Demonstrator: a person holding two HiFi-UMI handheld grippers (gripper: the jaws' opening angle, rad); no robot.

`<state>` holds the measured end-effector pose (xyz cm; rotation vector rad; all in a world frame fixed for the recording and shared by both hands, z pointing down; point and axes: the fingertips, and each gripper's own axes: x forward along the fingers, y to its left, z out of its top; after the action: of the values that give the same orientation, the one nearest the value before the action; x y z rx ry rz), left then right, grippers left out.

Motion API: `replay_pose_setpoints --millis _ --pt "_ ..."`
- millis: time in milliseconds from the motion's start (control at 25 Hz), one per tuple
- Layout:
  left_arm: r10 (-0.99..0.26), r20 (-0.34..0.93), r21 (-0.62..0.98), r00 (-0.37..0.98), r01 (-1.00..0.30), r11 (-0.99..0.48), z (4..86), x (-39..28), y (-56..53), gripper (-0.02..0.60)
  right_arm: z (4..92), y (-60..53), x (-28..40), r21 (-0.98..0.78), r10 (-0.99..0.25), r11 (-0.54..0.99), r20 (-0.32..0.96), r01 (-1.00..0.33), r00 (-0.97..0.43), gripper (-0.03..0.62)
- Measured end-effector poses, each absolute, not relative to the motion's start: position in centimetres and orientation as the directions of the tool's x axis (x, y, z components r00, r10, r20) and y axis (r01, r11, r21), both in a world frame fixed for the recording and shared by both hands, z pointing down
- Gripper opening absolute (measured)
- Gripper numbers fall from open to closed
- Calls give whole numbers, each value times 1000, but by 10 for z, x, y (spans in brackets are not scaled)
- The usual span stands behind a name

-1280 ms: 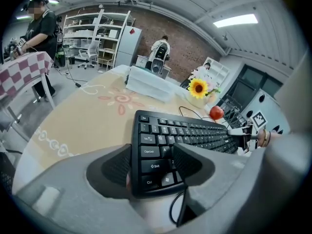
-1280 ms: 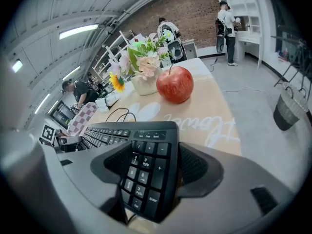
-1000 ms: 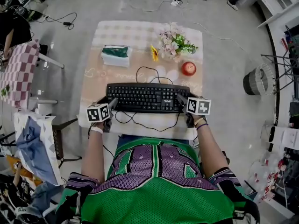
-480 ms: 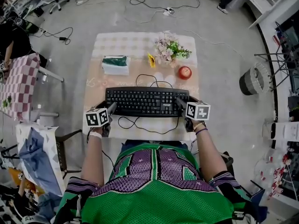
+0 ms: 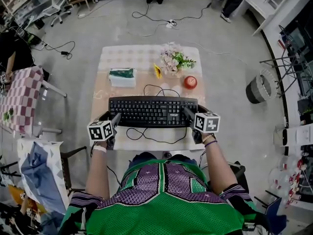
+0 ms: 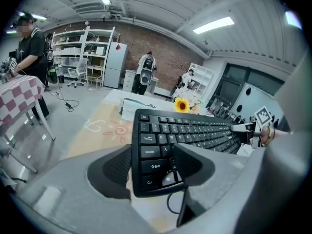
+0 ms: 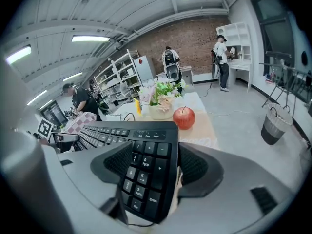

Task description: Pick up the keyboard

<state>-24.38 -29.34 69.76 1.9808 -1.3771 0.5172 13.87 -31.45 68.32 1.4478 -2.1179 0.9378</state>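
The black keyboard (image 5: 152,111) hangs level above the table (image 5: 142,58), held at both ends. My left gripper (image 5: 113,119) is shut on its left end, and in the left gripper view the jaws clamp the keyboard (image 6: 190,130) around the Shift and Ctrl keys. My right gripper (image 5: 188,112) is shut on the right end; in the right gripper view the number pad of the keyboard (image 7: 141,145) sits between the jaws. Its cable (image 5: 146,136) dangles in loops under the front edge.
On the table behind the keyboard are a green and white tissue box (image 5: 122,76), a pot of flowers (image 5: 173,60), a yellow flower (image 5: 157,71) and a red apple (image 5: 190,82). A checkered table (image 5: 19,97) stands left, a bin (image 5: 259,87) right. People stand in the background.
The keyboard has risen off the table with both grippers shut on its ends; it now looks wider against the tabletop, and its cable hangs beneath.
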Motion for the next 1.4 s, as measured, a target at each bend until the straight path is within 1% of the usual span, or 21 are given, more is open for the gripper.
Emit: replay_pose_setpoints --millis 440,840,1120,1400 --pt "-731 564 258 385 -923 -287 651 -254 -280 267 638 -284 130 -272 -726 228 593 -935 -350 284" --pt "-789 459 209 408 -913 -351 583 -242 -284 267 577 -278 141 -238 -800 258 491 -937 -345 284" --pt "-828 398 158 395 -918 -363 531 -236 -287 267 531 -282 147 -228 -836 289 413 -930 -361 284" --pt "-863 335 142 377 -926 -349 493 -233 -286 267 485 -289 150 -185 -863 331 337 -925 -376 282"
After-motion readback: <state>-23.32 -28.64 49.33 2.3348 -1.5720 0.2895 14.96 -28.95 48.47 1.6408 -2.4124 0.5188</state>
